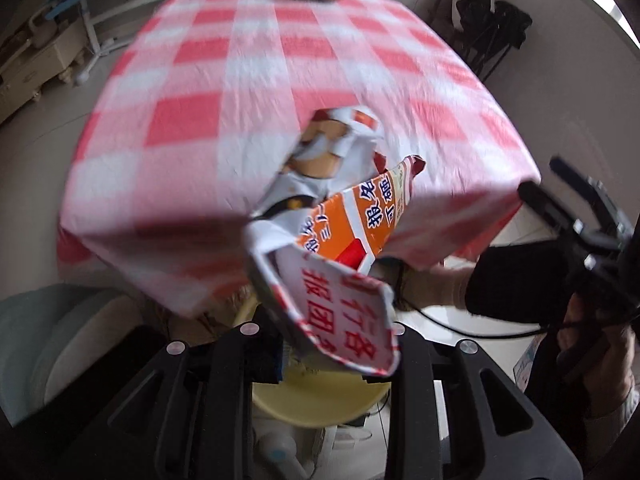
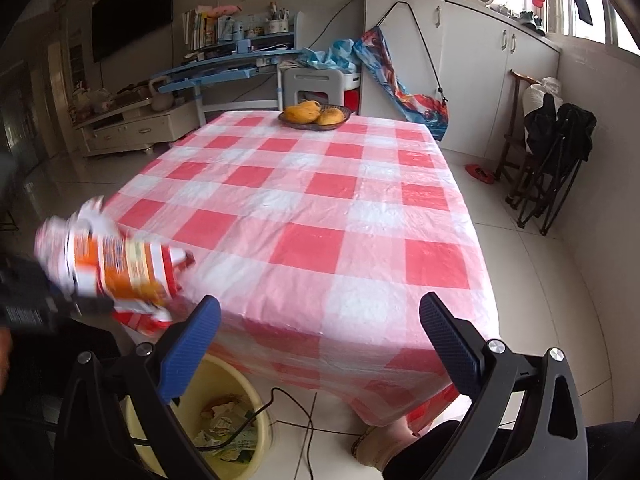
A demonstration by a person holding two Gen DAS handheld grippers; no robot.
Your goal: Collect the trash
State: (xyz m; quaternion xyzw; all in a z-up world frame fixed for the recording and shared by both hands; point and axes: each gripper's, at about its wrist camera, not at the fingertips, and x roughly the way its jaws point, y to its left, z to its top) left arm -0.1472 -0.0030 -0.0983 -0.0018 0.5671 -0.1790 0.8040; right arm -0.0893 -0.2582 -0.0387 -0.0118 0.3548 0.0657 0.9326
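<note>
At lower centre, left gripper (image 1: 320,332) pinches wrapper (image 1: 340,216) over bin (image 2: 224,416) already holding scraps, table (image 2: 320,208) looks clear; right gripper (image 2: 320,344) wide open, empty; drop remains.

One crumpled snack wrapper (image 1: 340,216), orange, white and red. One yellow bin (image 2: 256,420) on the floor, scraps of paper inside, too jumbled to count. One tabletop under one red-and-white checked cloth (image 2: 320,208). One dark dish (image 2: 314,122) at the far edge, with two, perhaps three, yellow-orange fruits (image 2: 304,112). Two grippers: left (image 1: 320,344), right (image 2: 320,320).
</note>
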